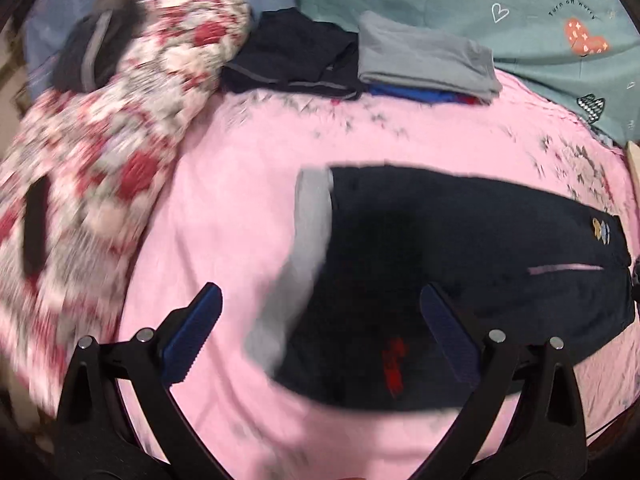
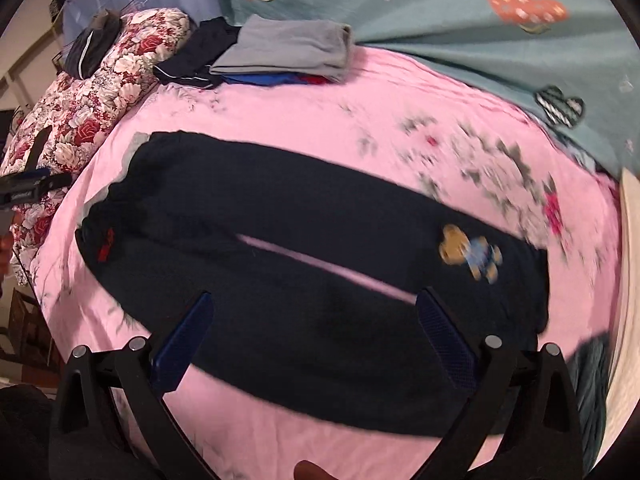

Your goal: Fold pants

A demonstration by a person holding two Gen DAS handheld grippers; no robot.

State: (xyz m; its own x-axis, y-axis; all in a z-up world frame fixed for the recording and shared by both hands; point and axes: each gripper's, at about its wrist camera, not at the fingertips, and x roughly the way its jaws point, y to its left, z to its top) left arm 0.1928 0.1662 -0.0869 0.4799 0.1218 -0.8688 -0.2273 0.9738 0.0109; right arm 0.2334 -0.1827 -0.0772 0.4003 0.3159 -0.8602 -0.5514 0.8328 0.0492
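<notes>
Pants (image 2: pixel 304 248) lie flat across centre frame on the pink bed sheet (image 2: pixel 280 128), legs side by side, grey waistband at left. Left claw (image 1: pixel 320 336) and right claw (image 2: pixel 312 336) both spread apart, holding nothing. Judged step: before the 1st fold; next needs a grip on one edge. Folded clothes (image 2: pixel 288 46) upper left; green blanket (image 2: pixel 440 32) top.

pants (image 2: pixel 304 248): dark navy cloth, matt, soft knit look; grey ribbed waistband (image 1: pixel 310 216)
bed sheet (image 2: pixel 304 132): pink cloth, smooth, faintly creased
quilt (image 2: pixel 92 96): floral printed cloth, puffy
left gripper (image 1: pixel 320 320): matt black plastic arms, blue ridged pads, shiny metal pins
folded grey garment (image 2: pixel 288 46): matt cloth
</notes>
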